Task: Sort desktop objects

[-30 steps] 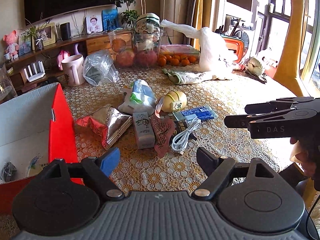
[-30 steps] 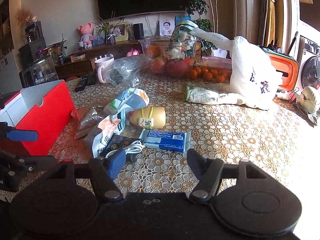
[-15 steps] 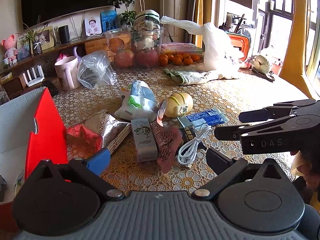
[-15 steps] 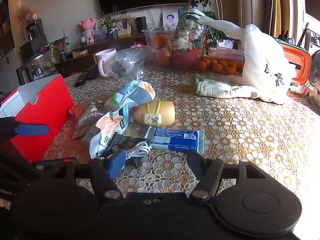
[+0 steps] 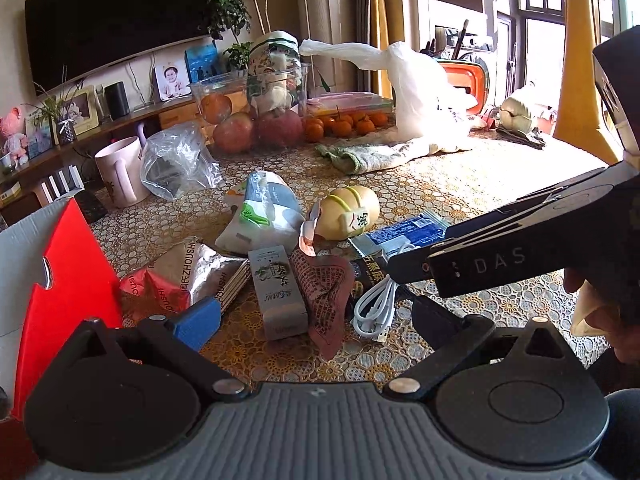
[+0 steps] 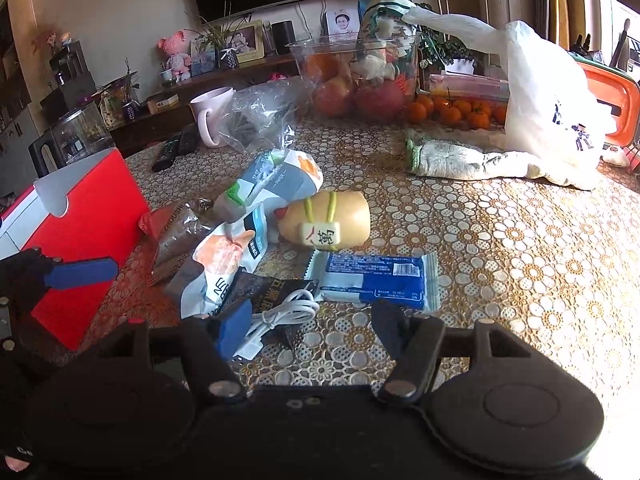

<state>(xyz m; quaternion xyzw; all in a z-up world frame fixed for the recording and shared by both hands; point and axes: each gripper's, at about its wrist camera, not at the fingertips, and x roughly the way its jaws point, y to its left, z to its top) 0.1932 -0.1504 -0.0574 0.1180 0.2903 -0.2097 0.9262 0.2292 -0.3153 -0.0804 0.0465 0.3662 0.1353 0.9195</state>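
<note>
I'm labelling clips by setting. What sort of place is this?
Most likely a home living room: a wall-mounted television, framed photos on the shelf below, and a cluttered table with a lace-pattern cover.

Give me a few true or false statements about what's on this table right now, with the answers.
1. The white cable lies coiled on the table. True.
2. The blue wrapper is inside the red box. False: it lies flat on the table, beside the cable.
3. The left tool holds nothing. True.
4. The pink mug is tipped over. False: it stands upright.
5. Small oranges sit behind the green cloth. True.
</note>
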